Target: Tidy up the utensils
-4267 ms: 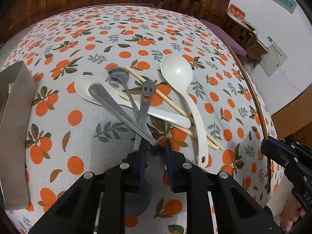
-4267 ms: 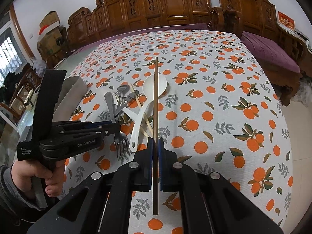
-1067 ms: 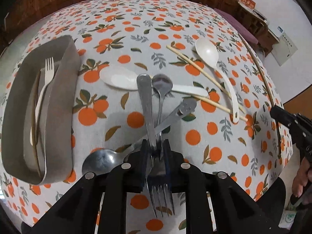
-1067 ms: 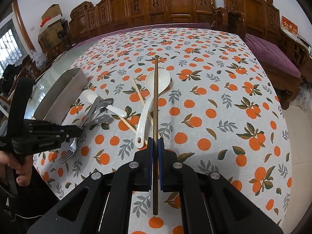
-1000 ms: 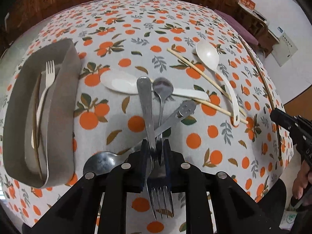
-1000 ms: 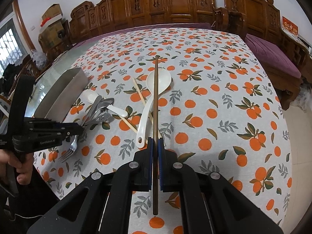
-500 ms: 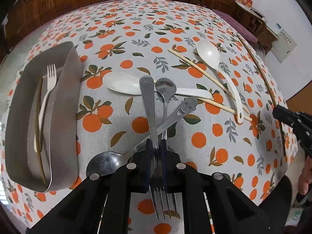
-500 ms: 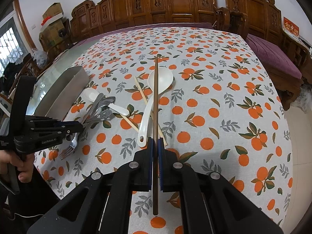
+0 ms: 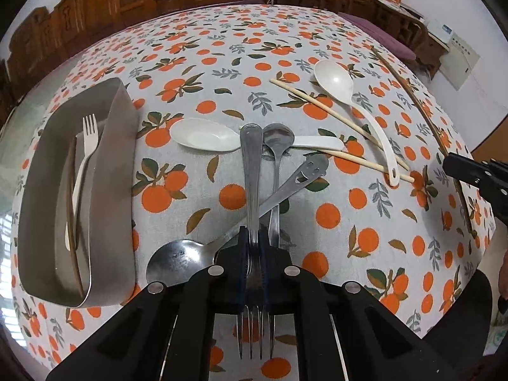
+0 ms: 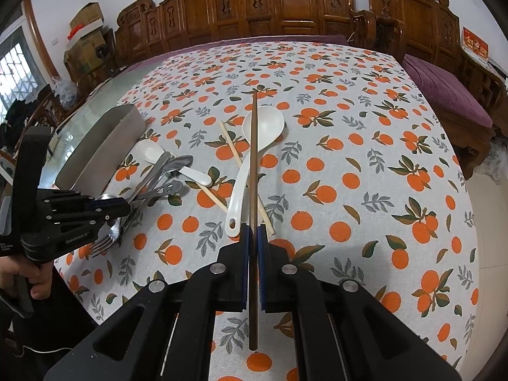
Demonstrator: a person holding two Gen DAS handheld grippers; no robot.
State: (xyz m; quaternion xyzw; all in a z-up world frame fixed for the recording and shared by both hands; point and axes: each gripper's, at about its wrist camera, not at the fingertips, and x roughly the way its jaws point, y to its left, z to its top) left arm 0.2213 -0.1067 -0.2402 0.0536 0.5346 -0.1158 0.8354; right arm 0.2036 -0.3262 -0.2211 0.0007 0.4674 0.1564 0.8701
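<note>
**Both tools clenched on utensils**

The left tool (image 9: 254,247) is clamped on a steel fork (image 9: 252,171), tines nearest the camera, handle running away over the tabletop (image 9: 222,47). A steel spoon (image 9: 177,262) crosses under it just left. The right tool (image 10: 253,238) grips a brown chopstick (image 10: 253,158). Farther left stands the grey tray (image 9: 117,165) holding a white fork (image 9: 87,146).
</note>
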